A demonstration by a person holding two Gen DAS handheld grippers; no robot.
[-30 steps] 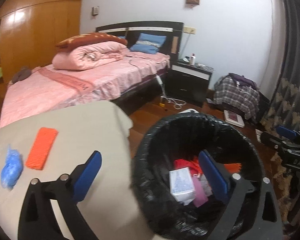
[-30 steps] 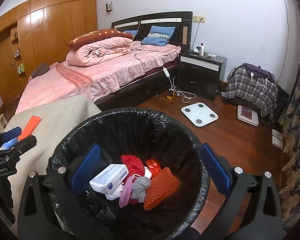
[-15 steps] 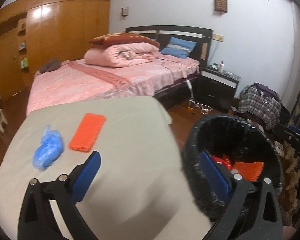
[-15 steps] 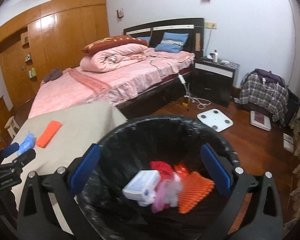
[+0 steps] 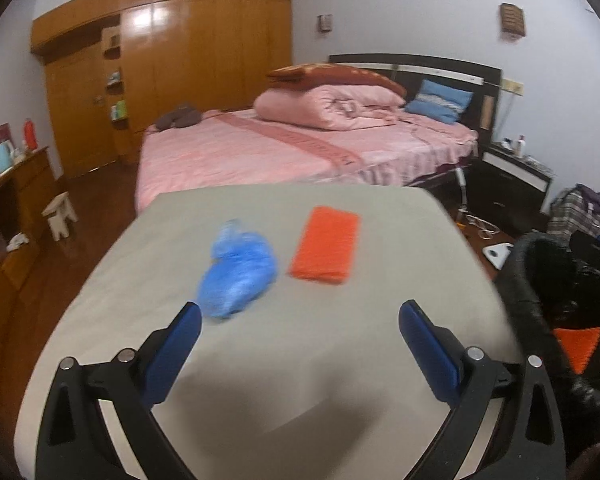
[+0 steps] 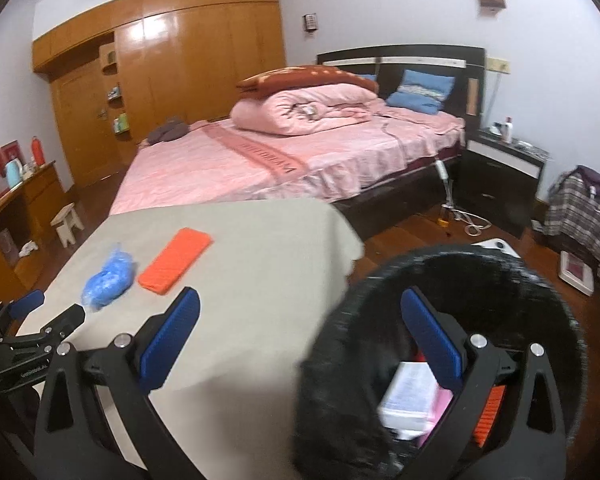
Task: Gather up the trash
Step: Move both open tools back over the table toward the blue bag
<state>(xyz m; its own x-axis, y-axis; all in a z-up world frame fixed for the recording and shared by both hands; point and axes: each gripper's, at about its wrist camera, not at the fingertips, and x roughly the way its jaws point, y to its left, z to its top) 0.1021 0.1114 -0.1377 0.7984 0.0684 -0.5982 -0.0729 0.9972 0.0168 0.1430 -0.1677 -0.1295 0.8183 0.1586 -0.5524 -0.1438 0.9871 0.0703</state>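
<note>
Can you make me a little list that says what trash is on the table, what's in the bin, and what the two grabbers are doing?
On table: blue plastic bag, orange pad, side by side
Trash bin: black liner; holds a white box, another orange pad, something pink
Left hand-held gripper: open, empty, over the table, pointing toward the bag
Right hand-held gripper: open, empty, between table and bin

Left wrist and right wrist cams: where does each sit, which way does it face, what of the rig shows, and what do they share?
Left wrist: on the left gripper, over the grey table, facing the bed; its own open blue fingers show, with the blue bag and orange sponge just ahead.
Right wrist: on the right gripper, straddling the table edge and the black-lined trash bin, facing the bed; its own open fingers show, plus the left gripper at lower left.
Shared: table, blue bag, orange sponge, trash bin, bed.
</note>
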